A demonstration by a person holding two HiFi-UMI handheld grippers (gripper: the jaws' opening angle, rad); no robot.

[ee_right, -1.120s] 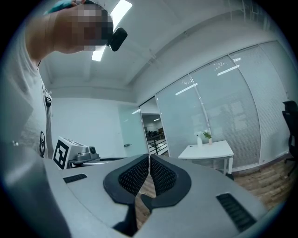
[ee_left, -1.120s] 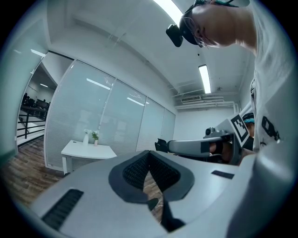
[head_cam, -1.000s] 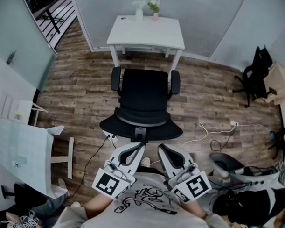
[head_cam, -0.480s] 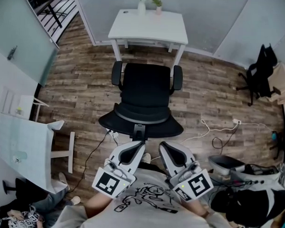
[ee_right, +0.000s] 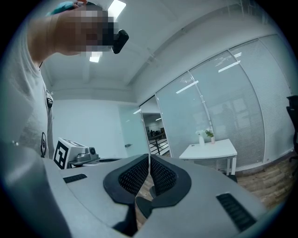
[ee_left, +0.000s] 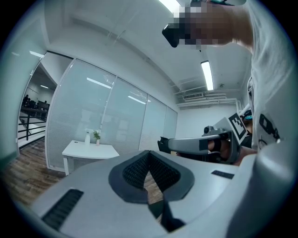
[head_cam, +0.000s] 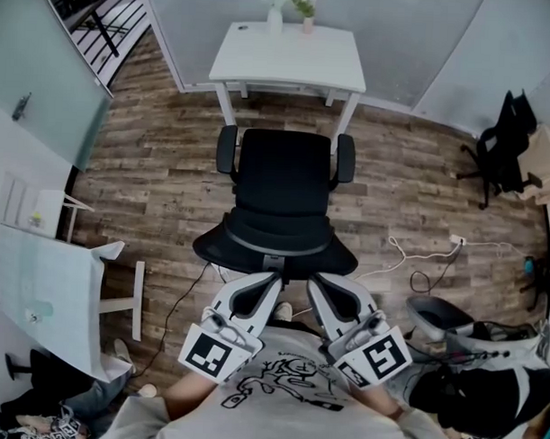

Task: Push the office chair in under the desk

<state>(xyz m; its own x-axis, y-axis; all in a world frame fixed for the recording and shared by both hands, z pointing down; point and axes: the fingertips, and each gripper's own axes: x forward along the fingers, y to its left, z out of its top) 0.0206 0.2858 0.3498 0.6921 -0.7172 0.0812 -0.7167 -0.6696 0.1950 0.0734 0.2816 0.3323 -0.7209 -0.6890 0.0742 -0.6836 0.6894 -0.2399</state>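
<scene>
Head view places the office chair on the wood floor, directly in front of the desk, with its seat facing the desk. We note that the front ends of both armrests lie near the desk's two front legs, while the seat and backrest stand out on the open floor, not under the top.

Behind the chair, the left gripper and the right gripper point at the rear edge of the backrest, one on each side of its centre bracket. Their tips reach that edge. We cannot tell whether they press on it.

In the left gripper view, the jaws are clenched together with nothing between the pads. The right gripper view records the same: pads closed on each other and empty.

Beyond the chair, a white vase and a small plant stand at the far edge of the desk. To the right of the chair, a white cable lies loose on the floor, and farther right stands a second black chair. To the left of the chair we see a pale table.
</scene>
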